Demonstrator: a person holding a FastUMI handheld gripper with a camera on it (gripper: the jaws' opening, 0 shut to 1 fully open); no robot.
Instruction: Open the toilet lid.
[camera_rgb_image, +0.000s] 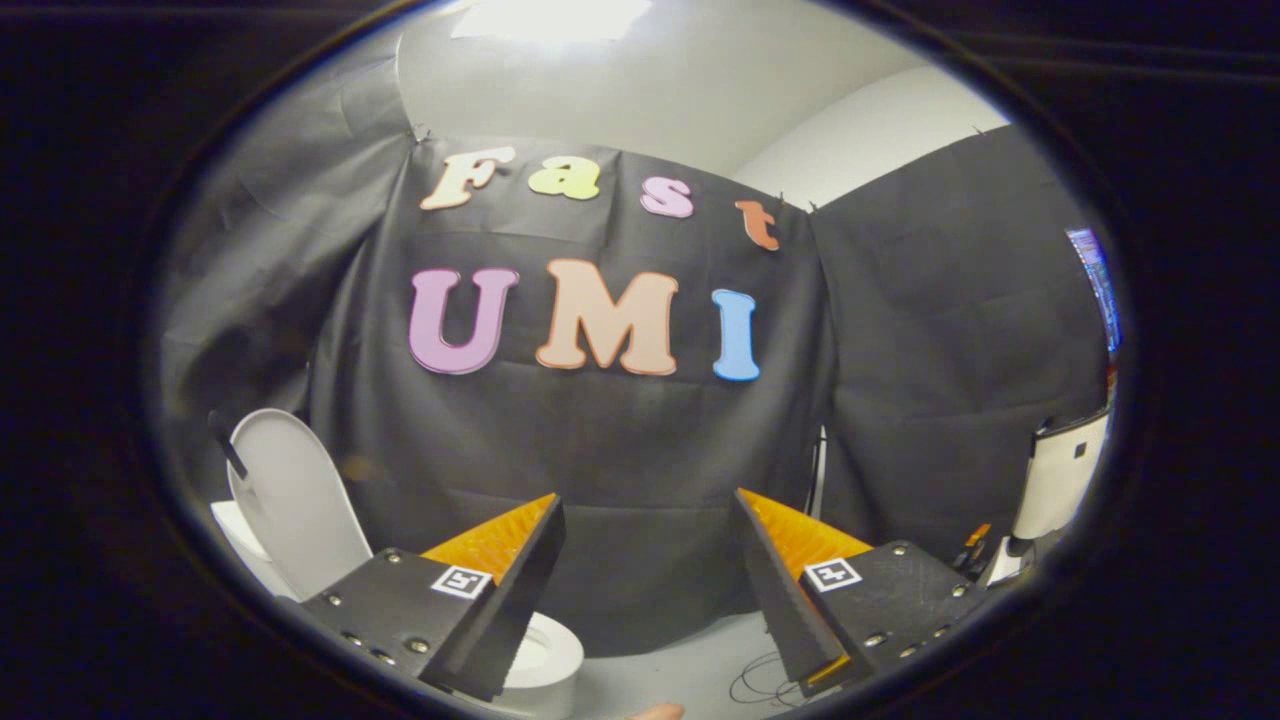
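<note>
A white toilet lid (290, 500) stands raised and leans back toward the black cloth wall, left of my fingers. Below it, part of the white seat and bowl rim (548, 655) shows past the left finger. My gripper (650, 510) is held well above and to the right of the toilet, open, with a wide gap and nothing between its fingers. The left finger hides most of the bowl.
The black cloth wall hangs close ahead beyond the fingers. A white device (1062, 485) stands at the far right, with small tools (975, 545) beside it. A thin cable (765, 680) lies looped on the pale floor under the right finger.
</note>
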